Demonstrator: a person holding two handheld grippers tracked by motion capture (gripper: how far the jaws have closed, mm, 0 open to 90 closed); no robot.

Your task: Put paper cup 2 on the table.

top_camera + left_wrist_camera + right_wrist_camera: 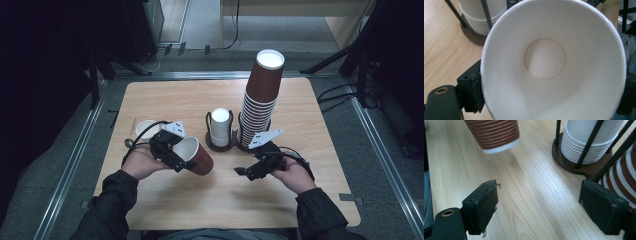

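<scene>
My left gripper [178, 157] is shut on a brown paper cup [201, 160] near its rim and holds it tilted on its side just above the table. In the left gripper view the cup's white inside [549, 62] faces the camera, with a black pad [475, 90] pressed against its left wall. My right gripper [246, 172] hovers low over the wood to the right of the cup, jaws wide apart with nothing between them [544, 207]. The held cup's ribbed brown base [494, 135] lies ahead of it.
A tall stack of brown cups [260, 97] stands in a wire holder behind the right gripper. Beside it is a short stack of white cups [220, 127] on a dark round base [571, 160]. A white cup [145, 127] sits at the left of the wooden table [225, 200].
</scene>
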